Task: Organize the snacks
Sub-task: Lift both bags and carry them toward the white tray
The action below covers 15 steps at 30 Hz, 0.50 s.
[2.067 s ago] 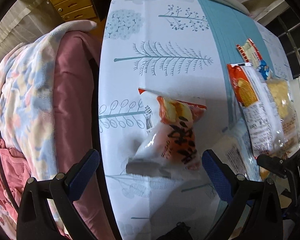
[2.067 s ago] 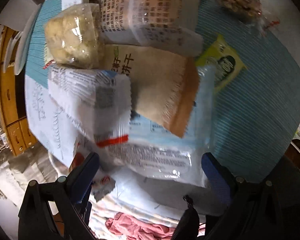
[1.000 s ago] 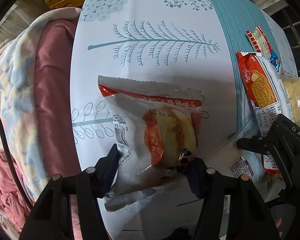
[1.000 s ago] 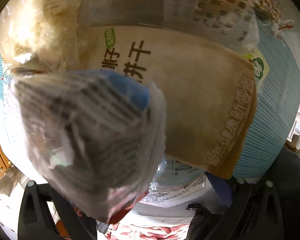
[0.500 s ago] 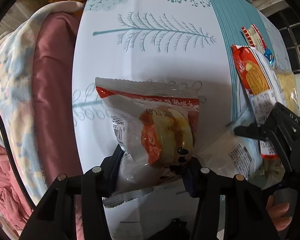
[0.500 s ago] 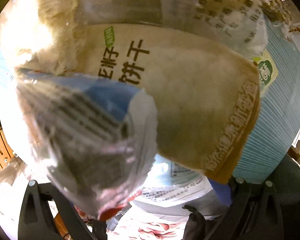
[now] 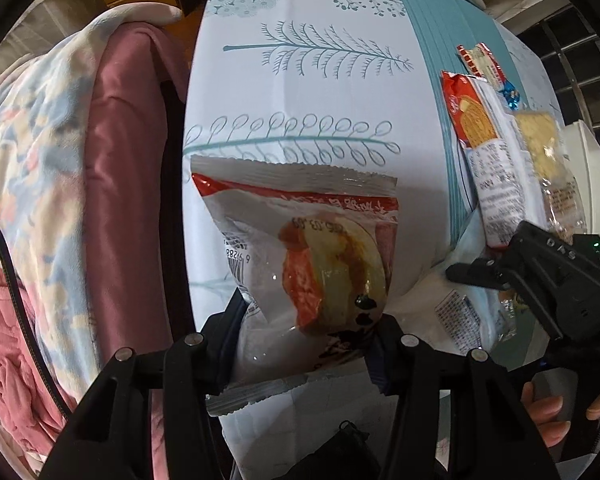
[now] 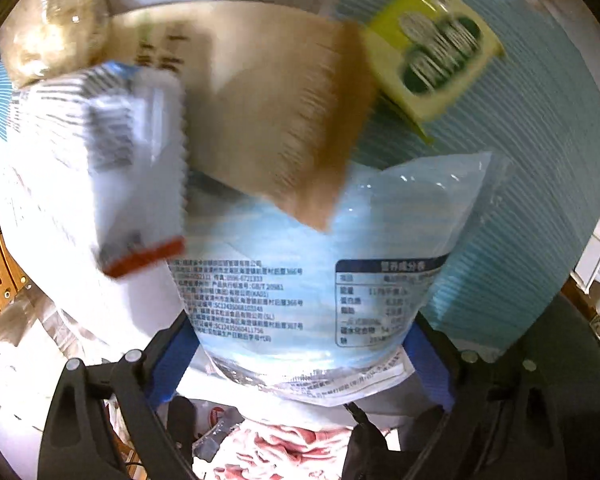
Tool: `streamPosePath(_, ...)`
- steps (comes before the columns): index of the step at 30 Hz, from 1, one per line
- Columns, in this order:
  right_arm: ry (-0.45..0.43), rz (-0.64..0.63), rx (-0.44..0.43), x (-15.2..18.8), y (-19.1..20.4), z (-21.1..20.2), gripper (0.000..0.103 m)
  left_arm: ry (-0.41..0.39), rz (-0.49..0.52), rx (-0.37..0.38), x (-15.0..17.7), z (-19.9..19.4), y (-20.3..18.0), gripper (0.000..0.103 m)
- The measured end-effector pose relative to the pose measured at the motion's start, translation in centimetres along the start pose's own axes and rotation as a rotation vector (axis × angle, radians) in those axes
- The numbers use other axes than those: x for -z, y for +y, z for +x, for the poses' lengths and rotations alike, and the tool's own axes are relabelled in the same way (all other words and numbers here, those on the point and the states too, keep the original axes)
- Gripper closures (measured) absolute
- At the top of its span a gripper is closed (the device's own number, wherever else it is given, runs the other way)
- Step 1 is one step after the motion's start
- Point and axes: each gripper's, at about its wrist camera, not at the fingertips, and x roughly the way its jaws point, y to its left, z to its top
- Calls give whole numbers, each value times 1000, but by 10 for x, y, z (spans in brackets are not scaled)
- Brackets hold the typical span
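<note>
Left tongs [image 7: 306,340] grip red-white snack bag [image 7: 300,256], barcode showing; print unreadable

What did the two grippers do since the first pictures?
The left gripper closed on the red-and-white snack bag that lay loose on the tablecloth. The right gripper came down around the pale blue packet, and its jaws are closing. The brown packet and yellow packet stayed in the pile.

Roughly seven snack packets [image 8: 300,280]
</note>
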Motion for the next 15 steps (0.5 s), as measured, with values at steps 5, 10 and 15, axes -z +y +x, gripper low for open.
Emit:
streamPosePath(5,63,16,-20,-25,0,-13,10,-26,3,10,21,-13,0,53)
streamPosePath(10,72,-10,-59,-30,-7,-28,11,-86,8,29,44,-36,-1,53)
streamPosePath(15,73,-61,-122,-11,-20,-28,12,-143,21,56,66,-60,-2,53)
